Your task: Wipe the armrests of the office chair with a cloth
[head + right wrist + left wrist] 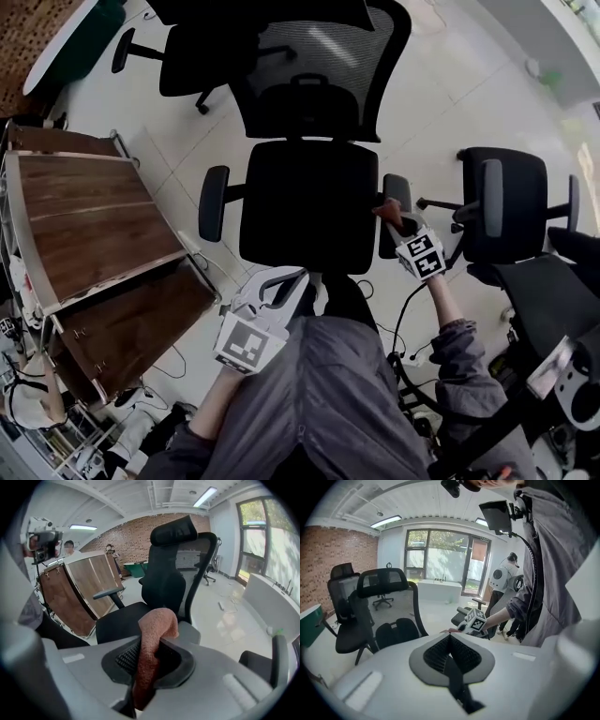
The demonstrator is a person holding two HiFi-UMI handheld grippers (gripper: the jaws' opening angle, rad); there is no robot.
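Note:
The black office chair (pixel 309 202) stands in front of me, its mesh back away from me. Its left armrest (pixel 214 202) is bare. My right gripper (pixel 396 225) is shut on a reddish-brown cloth (pixel 386 209) and holds it on the right armrest (pixel 397 190). In the right gripper view the cloth (pixel 154 630) sticks up from between the jaws, over the grey-looking armrest pad (pixel 191 633). My left gripper (pixel 292 277) hangs by the seat's front edge, shut, with nothing in it. In the left gripper view its pads (pixel 440 649) meet with nothing between them.
A wooden cabinet (pixel 89 220) lies on a metal trolley at the left. Another black chair (pixel 506 202) stands close on the right, and a third (pixel 187 56) at the far left. Cables (pixel 408 323) trail on the floor by my right side. Two people (pixel 69 548) stand far behind the cabinet.

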